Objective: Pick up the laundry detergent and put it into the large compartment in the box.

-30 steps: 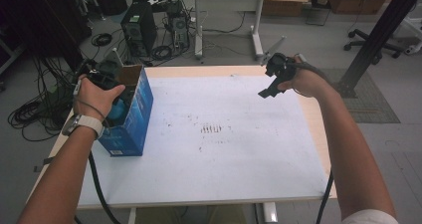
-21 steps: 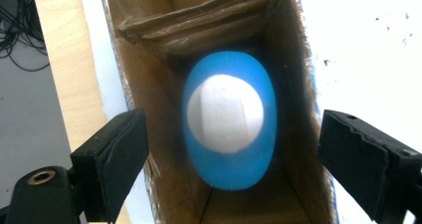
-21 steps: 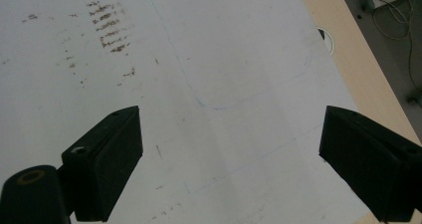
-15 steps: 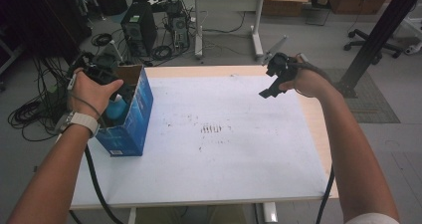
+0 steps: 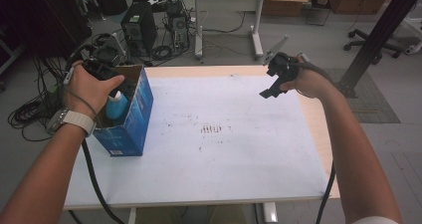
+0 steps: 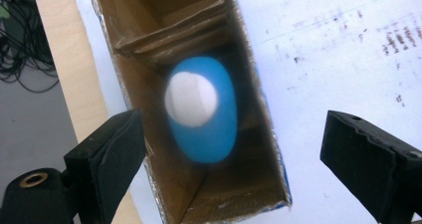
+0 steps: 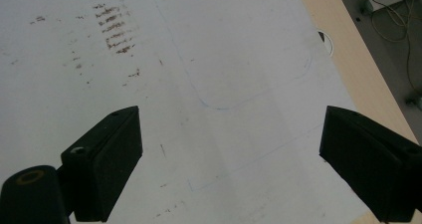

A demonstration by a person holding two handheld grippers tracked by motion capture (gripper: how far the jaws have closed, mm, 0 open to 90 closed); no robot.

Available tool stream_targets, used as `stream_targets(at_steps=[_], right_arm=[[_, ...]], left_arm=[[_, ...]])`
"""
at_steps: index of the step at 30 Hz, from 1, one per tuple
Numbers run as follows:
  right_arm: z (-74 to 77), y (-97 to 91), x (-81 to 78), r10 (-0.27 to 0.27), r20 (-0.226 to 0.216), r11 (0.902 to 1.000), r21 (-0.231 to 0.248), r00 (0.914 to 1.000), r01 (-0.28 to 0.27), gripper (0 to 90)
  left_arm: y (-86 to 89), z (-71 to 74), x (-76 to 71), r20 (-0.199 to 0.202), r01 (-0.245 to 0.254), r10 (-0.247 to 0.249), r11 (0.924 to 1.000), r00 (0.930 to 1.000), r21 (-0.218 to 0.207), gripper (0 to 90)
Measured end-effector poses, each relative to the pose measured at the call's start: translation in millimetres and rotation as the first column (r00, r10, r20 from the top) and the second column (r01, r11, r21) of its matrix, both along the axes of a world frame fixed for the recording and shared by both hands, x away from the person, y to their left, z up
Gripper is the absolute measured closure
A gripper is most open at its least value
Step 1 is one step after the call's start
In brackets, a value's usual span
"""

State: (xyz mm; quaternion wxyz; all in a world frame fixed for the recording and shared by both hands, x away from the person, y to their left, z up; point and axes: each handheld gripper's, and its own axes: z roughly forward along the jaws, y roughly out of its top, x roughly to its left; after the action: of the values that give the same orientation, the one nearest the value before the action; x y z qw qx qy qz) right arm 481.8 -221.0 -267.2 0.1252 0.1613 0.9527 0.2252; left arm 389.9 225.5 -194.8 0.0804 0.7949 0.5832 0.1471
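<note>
Left tool [image 6: 229,149] released, jaws just widened, directly above blue bottle [image 6: 201,109] with white cap inside blue box [image 5: 130,127]. Box lettering illegible. Right tool [image 7: 229,154] released above marked surface [image 7: 209,59].

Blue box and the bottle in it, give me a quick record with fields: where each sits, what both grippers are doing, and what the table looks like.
box: blue carton, open top, standing at the table's left edge
contents: blue bottle with white cap, upright inside the box
left gripper: above the box, jaws apart and just opening wider, nothing between them
right gripper: open, over the table's right side, nothing held
table: white sheet with brown smudges near the middle
</note>
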Motion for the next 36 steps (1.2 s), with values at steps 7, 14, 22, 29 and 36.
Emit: stream_targets(at_steps=[7, 14, 22, 29, 36], right_arm=[[1.4, 0.3, -1.3, 0.005, 0.002, 1.0, 0.006, 1.0, -0.005, 9.8], [2.7, -0.7, -2.7, 0.006, 0.004, 0.9999, 0.014, 1.0, -0.006, 9.8], [4.5, -4.3, -3.3, 0.002, 0.011, 0.9998, 0.018, 0.9999, -0.002, 9.8], [5.9, -5.9, -4.8, -0.003, 0.01, 0.9999, 0.016, 0.9999, 0.002, 9.8], [6.4, -6.5, -5.7, -0.002, 0.012, 0.9999, 0.017, 0.9999, 0.002, 9.8]], left_arm=[[-12.8, 12.7, -6.7, 0.017, 0.047, -0.047, 0.9989, 0.9988, -0.003, 11.0], [-27.9, 19.9, -10.1, 0.018, 0.101, -0.101, 0.9949, 0.9948, -0.003, 11.0], [-44.6, 27.9, -13.3, 0.027, 0.158, -0.158, 0.9874, 0.987, 0.006, 11.0], [-56.6, 31.5, -16.8, 0.026, 0.209, -0.209, 0.978, 0.9776, 0.0, 11.0], [-69.2, 34.2, -20.5, 0.031, 0.262, -0.261, 0.9651, 0.9648, -0.008, 10.9]])
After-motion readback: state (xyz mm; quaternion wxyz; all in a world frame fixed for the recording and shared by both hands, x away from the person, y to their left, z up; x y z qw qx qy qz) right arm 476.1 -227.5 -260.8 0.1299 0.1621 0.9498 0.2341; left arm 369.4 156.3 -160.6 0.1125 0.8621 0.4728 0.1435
